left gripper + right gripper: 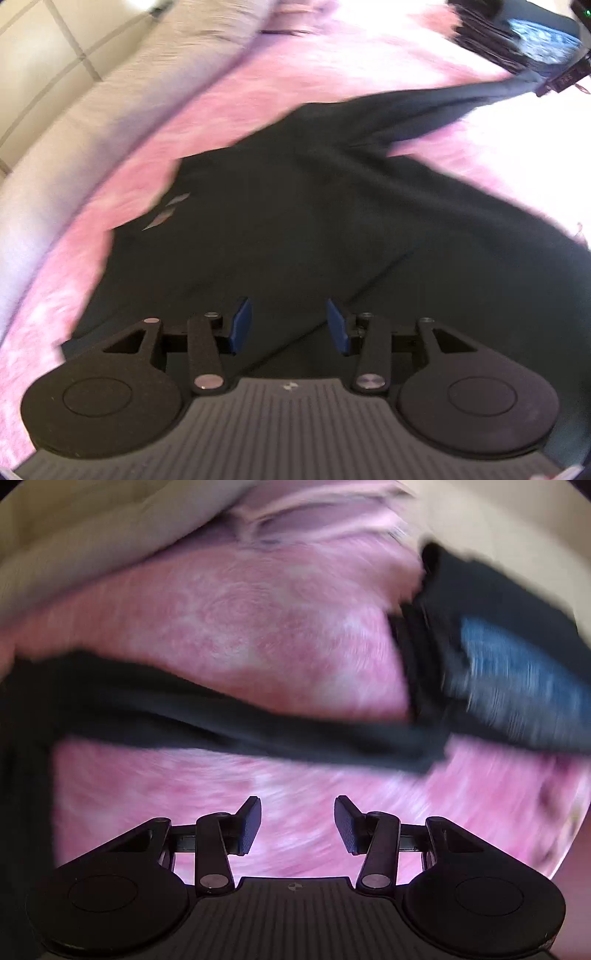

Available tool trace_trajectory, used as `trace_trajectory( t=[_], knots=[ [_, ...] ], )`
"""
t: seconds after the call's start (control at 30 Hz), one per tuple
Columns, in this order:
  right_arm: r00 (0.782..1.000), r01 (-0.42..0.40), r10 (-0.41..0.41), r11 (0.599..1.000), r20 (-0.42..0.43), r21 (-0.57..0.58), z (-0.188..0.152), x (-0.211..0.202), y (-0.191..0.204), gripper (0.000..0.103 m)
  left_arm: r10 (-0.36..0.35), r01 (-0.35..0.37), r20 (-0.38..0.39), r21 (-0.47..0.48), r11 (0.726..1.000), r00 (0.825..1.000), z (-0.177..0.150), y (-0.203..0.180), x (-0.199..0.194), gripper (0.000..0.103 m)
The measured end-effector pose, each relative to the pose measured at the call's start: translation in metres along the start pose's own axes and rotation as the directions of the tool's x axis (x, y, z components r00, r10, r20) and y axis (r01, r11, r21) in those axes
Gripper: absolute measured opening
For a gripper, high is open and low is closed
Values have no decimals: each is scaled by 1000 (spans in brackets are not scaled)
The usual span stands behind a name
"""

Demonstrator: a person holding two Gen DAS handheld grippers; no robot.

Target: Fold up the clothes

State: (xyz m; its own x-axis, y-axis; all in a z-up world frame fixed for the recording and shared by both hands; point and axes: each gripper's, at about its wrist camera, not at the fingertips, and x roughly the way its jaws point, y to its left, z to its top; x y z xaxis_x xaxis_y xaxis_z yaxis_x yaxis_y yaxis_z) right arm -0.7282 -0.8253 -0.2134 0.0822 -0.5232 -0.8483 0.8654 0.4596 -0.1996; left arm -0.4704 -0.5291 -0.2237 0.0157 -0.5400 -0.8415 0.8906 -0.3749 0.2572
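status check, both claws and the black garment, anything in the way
Left claw open, empty, over black garment. Right claw open, empty, over pink blanket. Sleeve stretched out, unfolded. Dark folded stack beside sleeve end.

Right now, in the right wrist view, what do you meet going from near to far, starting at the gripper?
Right gripper, open and empty → pink blanket → black sleeve stretched across → more pink blanket → pale bedding at the far edge.
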Motion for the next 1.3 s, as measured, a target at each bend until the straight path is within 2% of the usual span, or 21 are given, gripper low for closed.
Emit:
trace_trajectory(
  t=[0.07, 0.13, 0.23, 0.33, 0.37, 0.4, 0.47, 0.57, 0.6, 0.67, 0.73, 0.8, 0.87, 0.9, 1.03, 1.07, 1.1, 1.13, 1.2, 1.27, 1.3],
  knots=[
    [1000, 9, -14, 968, -19, -252, 0, 13, -17, 48, -34, 33, 16, 56, 998, 999, 27, -31, 5, 41],
    [999, -20, 2, 903, -43, -429, -3, 26, -31, 48, -60, 57, 26, 99, 993, 998, 48, -52, 11, 41],
    [995, -98, 67, 812, -75, -576, -5, 41, -43, 48, -90, 84, 36, 149, 985, 995, 75, -76, 20, 41],
    [986, -165, 143, 748, -87, -642, -1, 48, -45, 46, -89, 83, 31, 152, 985, 996, 89, -81, 29, 41],
    [981, -192, 163, 738, -105, -647, 2, 49, -44, 34, -83, 78, 27, 149, 986, 996, 90, -80, 31, 41],
    [976, -218, 179, 731, -127, -647, 6, 50, -43, 1, -75, 71, 24, 142, 987, 997, 91, -78, 31, 41],
    [969, -246, 204, 772, -138, -586, 17, 46, -46, 0, -55, 52, 22, 121, 991, 998, 91, -71, 29, 41],
    [950, -312, 274, 877, -153, -367, 43, 30, -56, 0, -21, 20, 12, 69, 997, 1000, 81, -58, 21, 41],
    [938, -342, 306, 893, -164, -292, 52, 23, -58, 0, -11, 11, 7, 48, 999, 1000, 76, -53, 18, 41],
    [898, -426, 397, 894, -191, -142, 73, 7, -54, 0, 6, -6, 3, 3, 1000, 1000, 65, -41, 10, 41],
    [830, -529, 525, 848, -185, 35, 95, -13, -42, 0, 24, -24, 1, -43, 999, 1000, 49, -29, 0, 41],
    [747, -623, 650, 758, -140, 193, 120, -34, -20, 0, 44, -44, -5, -88, 995, 999, 29, -16, -11, 41],
    [657, -703, 749, 648, -80, 291, 144, -54, 14, 0, 65, -66, -17, -136, 989, 998, 7, -1, -24, 41],
    [624, -734, 779, 608, -53, 302, 154, -65, 38, 0, 75, -78, -25, -158, 984, 997, -6, 8, -30, 41],
    [533, -823, 846, 513, 20, 244, 178, -87, 164, 0, 115, -126, -62, -237, 963, 991, -60, 45, -57, 41],
    [505, -841, 863, 483, 31, 243, 176, -85, 196, 4, 123, -138, -72, -254, 957, 990, -74, 55, -64, 41],
    [489, -849, 872, 471, 16, 238, 172, -83, 227, 17, 132, -149, -79, -270, 951, 988, -88, 64, -71, 41],
    [494, -847, 870, 483, -8, 221, 166, -83, 253, 34, 132, -150, -81, -294, 944, 988, -100, 74, -77, 41],
    [515, -840, 856, 514, -39, 173, 154, -87, 295, 50, 111, -134, -82, -358, 924, 990, -125, 98, -84, 41],
    [550, -823, 833, 553, -60, 130, 135, -90, 313, 52, 77, -102, -76, -412, 905, 994, -140, 117, -83, 41],
    [585, -800, 807, 590, -77, 108, 124, -90, 317, 52, 54, -77, -66, -434, 898, 996, -144, 126, -80, 41]
  ],
)
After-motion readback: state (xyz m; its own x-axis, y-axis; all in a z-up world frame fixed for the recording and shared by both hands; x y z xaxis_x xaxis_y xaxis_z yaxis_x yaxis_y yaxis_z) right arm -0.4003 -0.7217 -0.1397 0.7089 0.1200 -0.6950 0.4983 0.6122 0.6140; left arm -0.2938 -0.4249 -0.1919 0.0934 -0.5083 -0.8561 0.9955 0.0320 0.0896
